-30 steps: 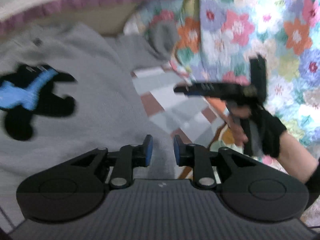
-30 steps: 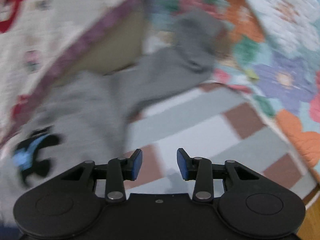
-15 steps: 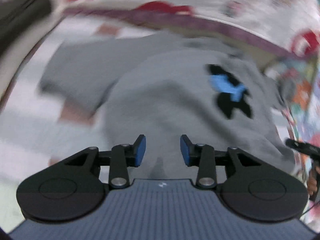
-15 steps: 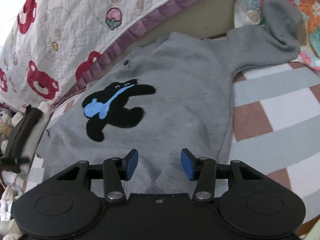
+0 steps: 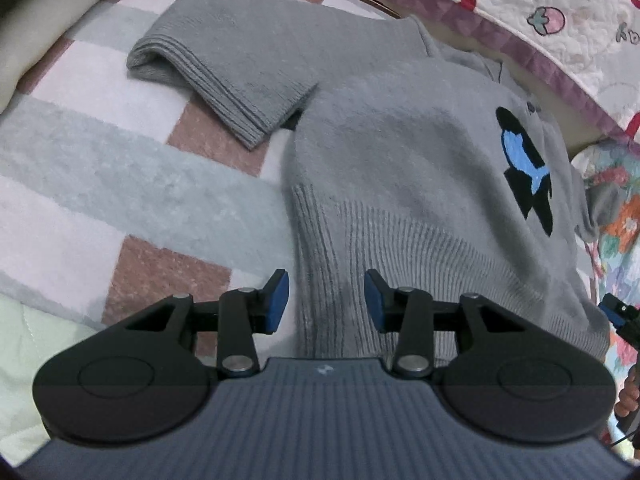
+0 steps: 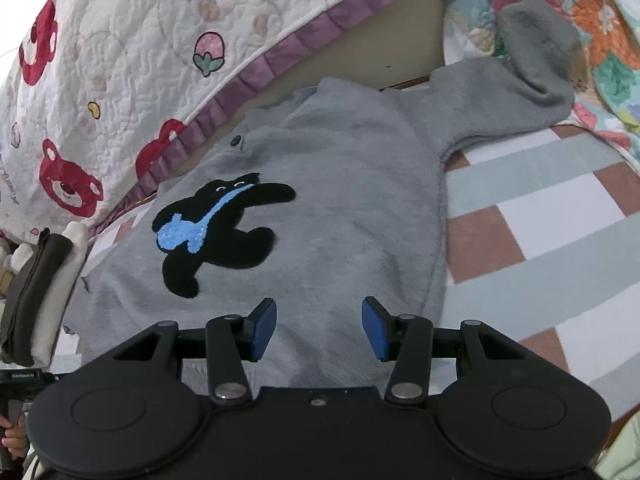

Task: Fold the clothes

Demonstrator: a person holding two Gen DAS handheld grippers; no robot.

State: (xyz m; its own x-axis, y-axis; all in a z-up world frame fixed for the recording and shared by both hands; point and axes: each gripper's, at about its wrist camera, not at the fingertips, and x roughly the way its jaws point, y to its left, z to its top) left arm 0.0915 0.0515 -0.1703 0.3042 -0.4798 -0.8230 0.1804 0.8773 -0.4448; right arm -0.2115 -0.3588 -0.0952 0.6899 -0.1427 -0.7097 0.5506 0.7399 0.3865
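1. The sweater (image 6: 352,200) is spread flat on the checked blanket (image 6: 560,240), chest side up, hem nearest both cameras.
2. The bear patch (image 6: 216,232) is placed on the chest, left of centre in the right wrist view.
3. One sleeve (image 6: 520,92) is stretched to the far right, its cuff resting on the floral quilt (image 6: 600,20).
4. The other sleeve (image 5: 240,64) is laid on the blanket, far left in the left wrist view.
5. The bear-print quilt (image 6: 120,60) is draped behind the collar.
6. The left gripper (image 5: 324,300) is positioned over the hem's left corner, the right gripper (image 6: 319,328) over the hem further right.
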